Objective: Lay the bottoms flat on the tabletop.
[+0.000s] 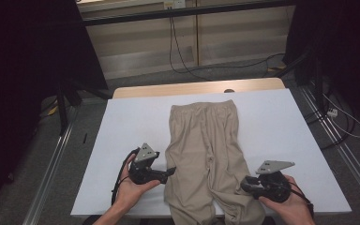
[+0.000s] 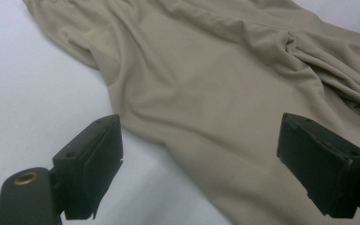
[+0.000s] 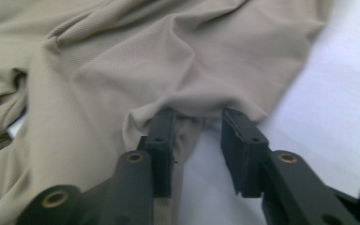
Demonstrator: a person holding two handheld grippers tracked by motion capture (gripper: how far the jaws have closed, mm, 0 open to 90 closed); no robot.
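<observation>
The table (image 1: 272, 117), covered in white, carries all items; both grippers sit at its near edge, one to each side of the garment.

The beige trousers (image 1: 204, 140) lie flat between the two grippers, waistband at the far end, legs running toward the person and over the near table edge. In the left gripper view the fabric (image 2: 206, 93) spreads ahead of and between the jaws. In the right gripper view a raised fold (image 3: 192, 101) of the trouser leg sits at the jaw tips.

The left gripper (image 1: 168, 171), held in the left hand (image 1: 131, 187), lies just beside the left trouser leg. Its jaws stand wide apart, released, with cloth below the gap and no pad pressing on it.

The right gripper (image 1: 246, 183), held in the right hand (image 1: 288, 204), lies at the outer edge of the right trouser leg. Its jaws stand partly apart; the fold touches the tips, but the pads do not clamp it.
</observation>
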